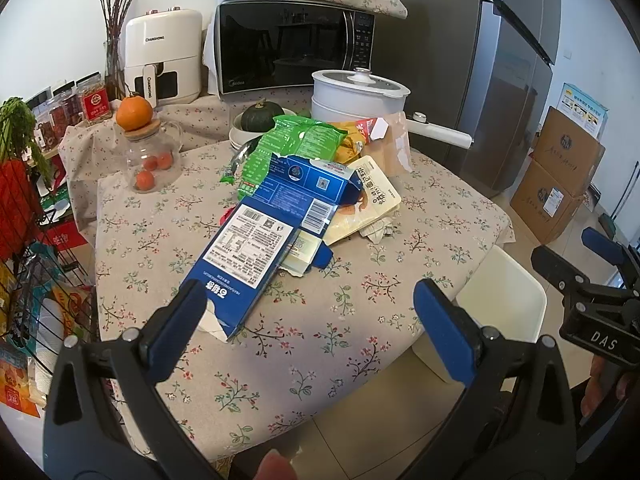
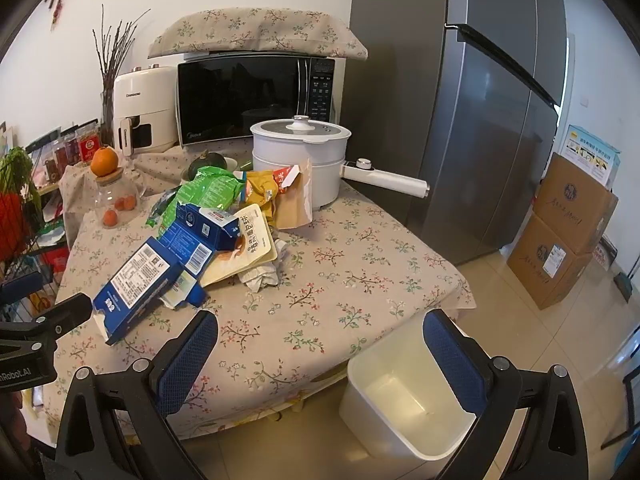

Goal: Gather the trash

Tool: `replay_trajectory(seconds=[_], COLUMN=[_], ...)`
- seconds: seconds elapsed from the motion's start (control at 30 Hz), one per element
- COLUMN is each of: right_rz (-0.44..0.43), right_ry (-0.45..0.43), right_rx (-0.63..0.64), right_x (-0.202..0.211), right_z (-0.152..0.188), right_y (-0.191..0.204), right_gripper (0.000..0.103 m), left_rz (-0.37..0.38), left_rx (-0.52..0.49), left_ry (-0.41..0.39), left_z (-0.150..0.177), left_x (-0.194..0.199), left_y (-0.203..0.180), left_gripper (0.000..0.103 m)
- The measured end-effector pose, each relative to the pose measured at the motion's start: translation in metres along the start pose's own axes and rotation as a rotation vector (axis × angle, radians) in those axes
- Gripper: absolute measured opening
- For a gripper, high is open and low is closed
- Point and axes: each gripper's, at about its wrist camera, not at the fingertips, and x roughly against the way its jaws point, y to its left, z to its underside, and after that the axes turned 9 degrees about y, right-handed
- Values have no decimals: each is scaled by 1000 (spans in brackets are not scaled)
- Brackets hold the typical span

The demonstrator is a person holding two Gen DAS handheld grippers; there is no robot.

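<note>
**Trash heaped on the floral table**

The table point(image 2: 360, 264) carries the packaging pile, blue carton point(image 1: 244, 256) nearest (torn open). White bin point(image 2: 404, 404) stands at five o'clock. Left gripper point(image 1: 316, 332) and right gripper point(image 2: 320, 360) both gape, empty

Readable print around the table

"CHANGHONG" reads on the cream air fryer point(image 1: 162, 54), on both body and handle; "Midea" sits low on the microwave point(image 1: 294, 50); "DAS" shows white on the right gripper point(image 1: 592, 280); "nRobot.AI" is cut off on the left gripper point(image 2: 36, 320); the box labels are too small to read.
</note>
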Motion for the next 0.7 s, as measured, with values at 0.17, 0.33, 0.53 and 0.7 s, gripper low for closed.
replay_trajectory(seconds=[0.17, 0.33, 0.53, 0.7], right_rz=[1, 0, 0, 1], right_ry=[-1, 0, 0, -1], right_rx=[-1, -1, -1, -2], right_x=[0, 0, -1, 0], right_z=[0, 0, 0, 0], right_y=[0, 0, 0, 0], right_gripper=[103, 103, 103, 103], left_rz=[0, 0, -1, -1], left_rx=[-2, 1, -1, 1], left_ry=[0, 0, 1, -1], left_z=[-2, 0, 0, 1], left_x=[1, 0, 0, 0], left_y=[0, 0, -1, 0], left_gripper=[102, 102, 102, 102])
